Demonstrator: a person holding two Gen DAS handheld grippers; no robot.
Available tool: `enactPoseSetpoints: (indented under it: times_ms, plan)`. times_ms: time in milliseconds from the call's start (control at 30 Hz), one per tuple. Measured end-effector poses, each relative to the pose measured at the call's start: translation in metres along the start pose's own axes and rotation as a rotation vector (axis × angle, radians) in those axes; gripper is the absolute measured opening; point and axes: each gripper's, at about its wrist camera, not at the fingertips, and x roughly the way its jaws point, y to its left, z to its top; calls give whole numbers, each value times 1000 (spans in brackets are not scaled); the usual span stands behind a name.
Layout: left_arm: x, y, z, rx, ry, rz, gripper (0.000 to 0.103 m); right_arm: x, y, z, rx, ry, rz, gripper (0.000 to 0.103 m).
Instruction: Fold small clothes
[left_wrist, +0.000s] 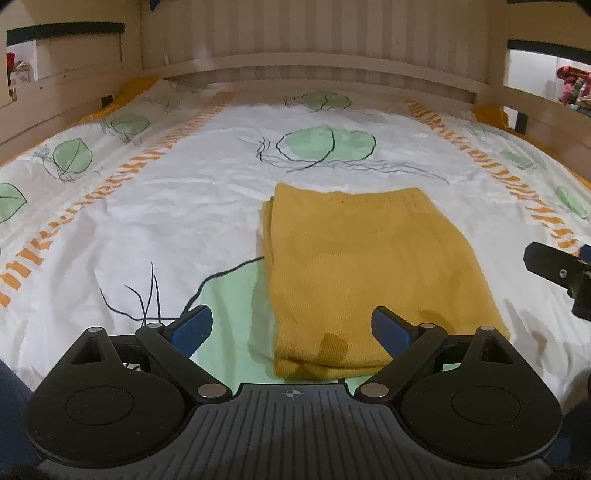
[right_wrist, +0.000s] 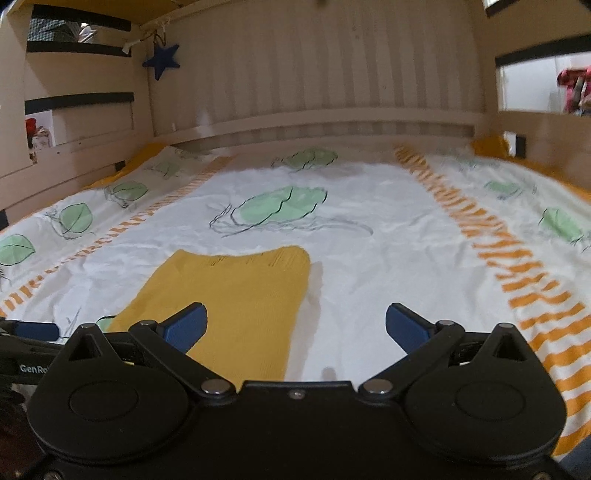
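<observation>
Bed: a wooden frame with a slatted headboard (right_wrist: 332, 74) across the top of both views, side rails at the left and right edges
Bedspread (left_wrist: 166, 221): white, wrinkled, printed with green leaves and two orange striped bands; it fills the middle of both frames
Folded garment (left_wrist: 369, 266): mustard-yellow knit, lying flat on the bedspread in a neat rectangle with stacked layers showing along its left edge; centre to lower right in the left wrist view, lower left of centre in the right wrist view (right_wrist: 236, 295)
Left tool (left_wrist: 291, 325): released, blue pads spread wide, holding nothing; it hangs at the near end of the garment, whose near edge shows between the pads
Right tool (right_wrist: 295, 325): released, pads wide apart and empty; its left pad sits over the garment's right part, its right pad over bare bedspread; part of it also shows at the right edge of the left wrist view (left_wrist: 554, 269)
Star (right_wrist: 162, 61): small, dark blue, hanging at the upper left of the right wrist view
</observation>
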Motion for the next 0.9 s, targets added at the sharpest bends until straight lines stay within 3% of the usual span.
enactPoseSetpoints:
  times_ms: [133, 900]
  plan:
    - [0, 0, 0, -3, 8, -4, 93, -5, 7, -4, -27, -27, -62, 103]
    - [6, 3, -2, -19, 62, -14, 93, 0, 7, -7, 26, 53, 23, 103]
